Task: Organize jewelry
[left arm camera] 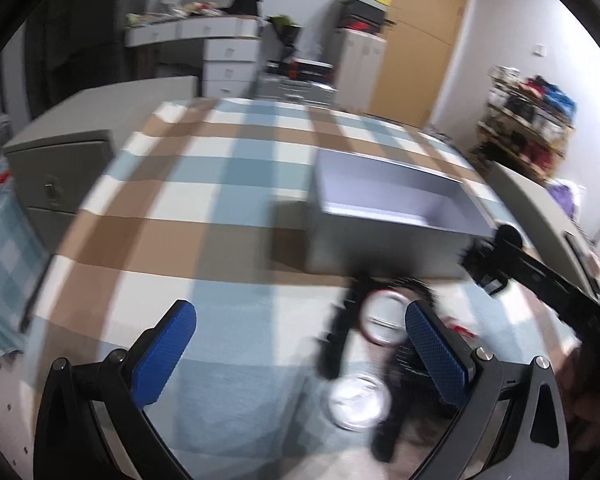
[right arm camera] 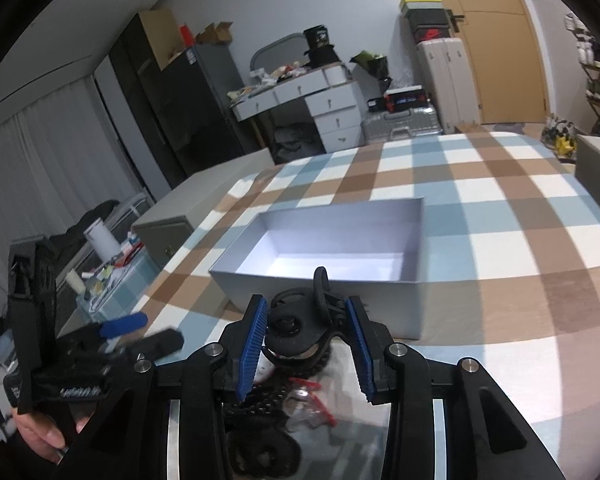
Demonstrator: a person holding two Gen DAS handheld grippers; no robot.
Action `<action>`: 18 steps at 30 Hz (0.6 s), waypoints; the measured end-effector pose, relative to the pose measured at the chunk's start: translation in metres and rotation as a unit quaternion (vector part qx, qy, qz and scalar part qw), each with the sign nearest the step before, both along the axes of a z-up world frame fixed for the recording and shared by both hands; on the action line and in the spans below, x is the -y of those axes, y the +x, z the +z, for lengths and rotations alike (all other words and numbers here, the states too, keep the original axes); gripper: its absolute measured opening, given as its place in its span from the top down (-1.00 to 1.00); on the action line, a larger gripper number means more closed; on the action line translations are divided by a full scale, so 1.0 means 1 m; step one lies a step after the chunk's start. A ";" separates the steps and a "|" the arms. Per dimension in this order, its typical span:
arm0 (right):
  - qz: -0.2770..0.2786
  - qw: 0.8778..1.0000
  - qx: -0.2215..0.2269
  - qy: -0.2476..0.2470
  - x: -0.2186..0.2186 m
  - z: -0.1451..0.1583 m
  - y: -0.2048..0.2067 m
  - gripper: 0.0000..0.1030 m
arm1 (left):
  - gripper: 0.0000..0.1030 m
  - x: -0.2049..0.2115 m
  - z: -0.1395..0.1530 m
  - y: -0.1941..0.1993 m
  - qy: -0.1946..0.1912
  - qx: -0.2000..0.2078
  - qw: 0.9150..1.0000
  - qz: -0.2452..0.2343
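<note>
The right gripper [right arm camera: 306,342] holds its 2 blue ribbed pads [right arm camera: 253,345] narrowly spread around a black rounded hair-clip-like jewelry piece with a loop and small spring [right arm camera: 300,322]. The piece sits between the pads; whether both pads press it I cannot tell. Below it lie a black beaded chain [right arm camera: 268,396] and a clear plastic piece with red trim [right arm camera: 310,402] on the blue, brown and white checked tablecloth [right arm camera: 500,248].

Just beyond the pads stands the open pale grey rectangular cardboard box [right arm camera: 380,300]; its visible interior shows only the white floor.

The left gripper [left arm camera: 300,356] stands wide apart, nothing between its pads. Ahead of it, blurred, lie a red-rimmed ring [left arm camera: 382,316], a silvery round disc [left arm camera: 358,402] and black chain pieces [left arm camera: 336,340].
</note>
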State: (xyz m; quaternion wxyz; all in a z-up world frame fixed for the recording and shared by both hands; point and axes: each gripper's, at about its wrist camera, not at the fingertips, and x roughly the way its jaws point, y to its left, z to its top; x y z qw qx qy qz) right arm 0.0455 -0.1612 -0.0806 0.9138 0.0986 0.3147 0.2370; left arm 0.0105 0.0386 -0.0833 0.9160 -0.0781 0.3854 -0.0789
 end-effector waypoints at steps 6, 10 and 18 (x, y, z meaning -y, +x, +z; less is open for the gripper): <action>-0.017 1.000 0.004 0.003 0.017 0.003 -0.005 0.24 | -0.98 0.026 0.002 -0.006 -0.015 -0.009 0.997 -0.074; -0.017 1.000 0.003 0.007 0.022 0.001 -0.009 0.24 | -0.96 0.036 -0.004 -0.004 -0.019 -0.027 0.995 -0.098; -0.015 1.000 -0.003 0.014 0.026 -0.003 -0.014 0.24 | -0.93 0.055 0.000 -0.016 -0.017 -0.037 0.990 -0.136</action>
